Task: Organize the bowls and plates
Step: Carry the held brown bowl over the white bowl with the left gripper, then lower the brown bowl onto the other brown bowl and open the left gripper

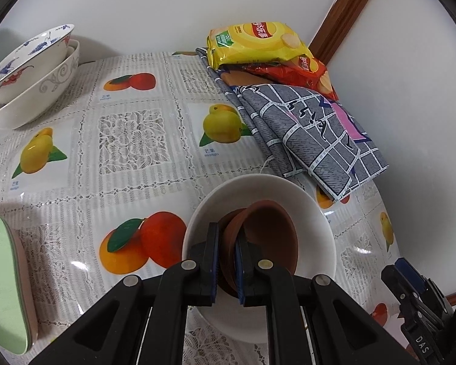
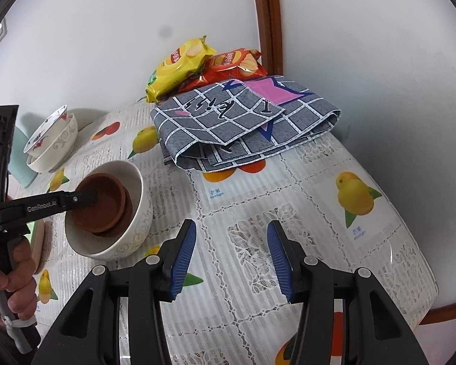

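Note:
Two nested brown clay bowls lie tilted inside a white bowl on the fruit-print tablecloth. My left gripper is shut on the near rim of the brown bowls, one pad inside and one outside. My right gripper hovers open over bare tablecloth to the right of the white bowl, with nothing between its blue pads. Its tip also shows at the lower right of the left wrist view.
Two stacked patterned bowls stand at the far left by the wall. Green plates lie at the left edge. A folded grey checked cloth and chip bags fill the back corner. A hand grips the left tool.

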Demonstrator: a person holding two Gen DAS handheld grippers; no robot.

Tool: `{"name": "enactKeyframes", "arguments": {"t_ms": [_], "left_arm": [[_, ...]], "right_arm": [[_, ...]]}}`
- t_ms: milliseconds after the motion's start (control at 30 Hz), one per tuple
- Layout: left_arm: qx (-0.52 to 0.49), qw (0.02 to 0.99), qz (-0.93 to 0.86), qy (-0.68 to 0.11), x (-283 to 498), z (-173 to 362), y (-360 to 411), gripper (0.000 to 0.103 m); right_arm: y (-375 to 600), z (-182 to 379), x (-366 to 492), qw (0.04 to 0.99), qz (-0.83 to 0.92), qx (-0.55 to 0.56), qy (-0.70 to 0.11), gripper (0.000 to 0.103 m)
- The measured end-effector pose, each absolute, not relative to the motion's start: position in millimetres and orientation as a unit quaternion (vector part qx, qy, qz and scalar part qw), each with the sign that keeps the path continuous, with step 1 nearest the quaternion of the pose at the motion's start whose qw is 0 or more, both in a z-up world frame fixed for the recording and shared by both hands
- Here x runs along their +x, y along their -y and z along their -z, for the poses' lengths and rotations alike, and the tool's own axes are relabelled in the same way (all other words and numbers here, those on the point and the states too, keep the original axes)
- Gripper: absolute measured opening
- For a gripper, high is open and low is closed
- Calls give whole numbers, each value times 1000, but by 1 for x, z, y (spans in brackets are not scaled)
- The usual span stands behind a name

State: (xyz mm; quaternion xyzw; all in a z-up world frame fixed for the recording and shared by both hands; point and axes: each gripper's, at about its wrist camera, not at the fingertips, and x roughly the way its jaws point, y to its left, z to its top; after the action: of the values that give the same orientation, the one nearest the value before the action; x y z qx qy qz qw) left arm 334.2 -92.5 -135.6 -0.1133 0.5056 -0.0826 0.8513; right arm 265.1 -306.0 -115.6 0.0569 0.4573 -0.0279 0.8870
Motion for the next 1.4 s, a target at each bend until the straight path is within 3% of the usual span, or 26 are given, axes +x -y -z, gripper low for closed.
{"name": "enactKeyframes", "arguments": {"t_ms": [800, 1100, 1400], "left_arm": [[-94, 854, 102, -502, 327, 135, 97, 13], [-83, 851, 105, -508, 322, 134, 99, 18], [-57, 850, 110, -512, 316, 130, 110, 32]], "right_arm": [[292, 114, 257, 882, 25, 42, -468, 48], [288, 110, 250, 882, 22, 35, -470, 48], [283, 104, 244, 884, 19, 31, -467, 49]]}}
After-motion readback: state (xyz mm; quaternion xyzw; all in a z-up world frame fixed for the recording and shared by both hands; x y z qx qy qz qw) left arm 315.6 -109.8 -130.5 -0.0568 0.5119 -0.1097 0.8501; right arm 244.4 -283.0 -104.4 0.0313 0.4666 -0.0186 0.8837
